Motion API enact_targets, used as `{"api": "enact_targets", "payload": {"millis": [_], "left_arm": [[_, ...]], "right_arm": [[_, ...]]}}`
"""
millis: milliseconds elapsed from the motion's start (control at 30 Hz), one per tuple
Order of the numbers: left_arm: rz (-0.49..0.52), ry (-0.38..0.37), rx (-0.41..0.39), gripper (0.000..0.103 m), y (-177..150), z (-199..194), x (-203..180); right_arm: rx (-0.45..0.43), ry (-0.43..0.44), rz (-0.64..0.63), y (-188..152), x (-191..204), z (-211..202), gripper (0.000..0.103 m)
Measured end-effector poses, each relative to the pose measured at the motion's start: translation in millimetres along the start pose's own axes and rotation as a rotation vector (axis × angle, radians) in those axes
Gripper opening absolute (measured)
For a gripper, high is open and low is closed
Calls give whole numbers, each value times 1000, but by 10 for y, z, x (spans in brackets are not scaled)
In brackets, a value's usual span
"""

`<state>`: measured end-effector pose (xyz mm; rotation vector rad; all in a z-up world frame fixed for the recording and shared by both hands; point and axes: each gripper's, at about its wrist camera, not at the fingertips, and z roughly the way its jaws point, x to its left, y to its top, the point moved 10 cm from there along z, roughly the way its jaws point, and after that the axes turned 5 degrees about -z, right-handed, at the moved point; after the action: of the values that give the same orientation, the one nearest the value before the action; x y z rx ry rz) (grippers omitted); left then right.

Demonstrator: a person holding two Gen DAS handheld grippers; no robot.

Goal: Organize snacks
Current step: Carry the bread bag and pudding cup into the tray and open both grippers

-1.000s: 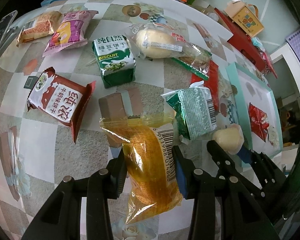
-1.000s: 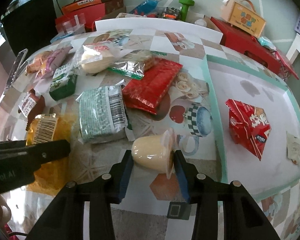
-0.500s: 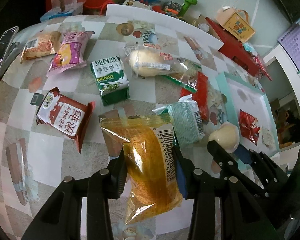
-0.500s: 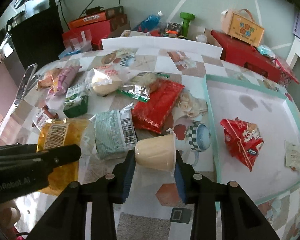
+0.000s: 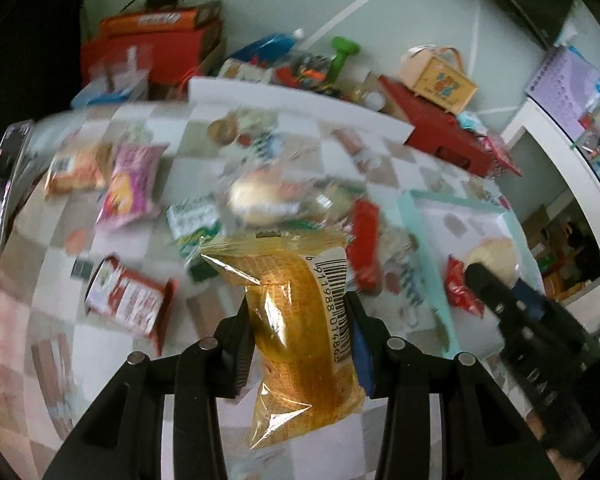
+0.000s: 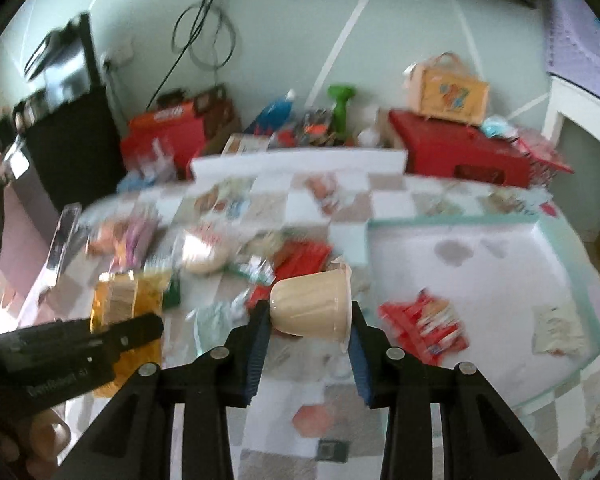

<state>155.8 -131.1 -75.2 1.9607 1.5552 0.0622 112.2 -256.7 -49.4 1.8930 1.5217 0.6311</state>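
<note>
My left gripper [image 5: 298,320] is shut on a clear-wrapped yellow cake packet [image 5: 300,320] with a barcode and holds it above the table. It also shows in the right wrist view [image 6: 126,320]. My right gripper [image 6: 306,320] is shut on a cream pudding cup [image 6: 312,308] lying on its side, lifted above the table. The cup also shows at the right of the left wrist view [image 5: 494,258]. A white tray with a mint rim [image 6: 480,220] lies to the right and holds a red snack bag [image 6: 424,324].
Several snack packets lie blurred on the checkered tablecloth [image 5: 80,220]: a pink bag [image 5: 130,184], a red-white packet [image 5: 130,300], a green biscuit box [image 5: 192,220], a bun packet [image 5: 260,200]. Red boxes [image 6: 460,152] and clutter stand behind the table.
Both grippers have risen and tilted up with their loads. The table looks farther away and the wall shows. The views are motion-blurred.
</note>
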Motion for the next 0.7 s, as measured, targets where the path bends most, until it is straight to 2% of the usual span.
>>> {"api": "enact_targets", "payload": {"millis": [200,367,467,600,700], "left_arm": [[74,-92,-16,43,221,17,-538],[163,-149,14,43,295,156,-1109],[230,-184,42,43,307,318,-1477],[307,-170,95,43,293,644,-1847],[341,-147,120,43,280,888,-2004]], "right_arm": [[-31,-141,94,210,-692,-104,39],[-20,-270,187,233,-1381,-132,39],[9,-297,249,147,-1713,-26,39],[55,-335,299,13,-2034,143,39],[71,-319,331,-59,-2186,279,39]]}}
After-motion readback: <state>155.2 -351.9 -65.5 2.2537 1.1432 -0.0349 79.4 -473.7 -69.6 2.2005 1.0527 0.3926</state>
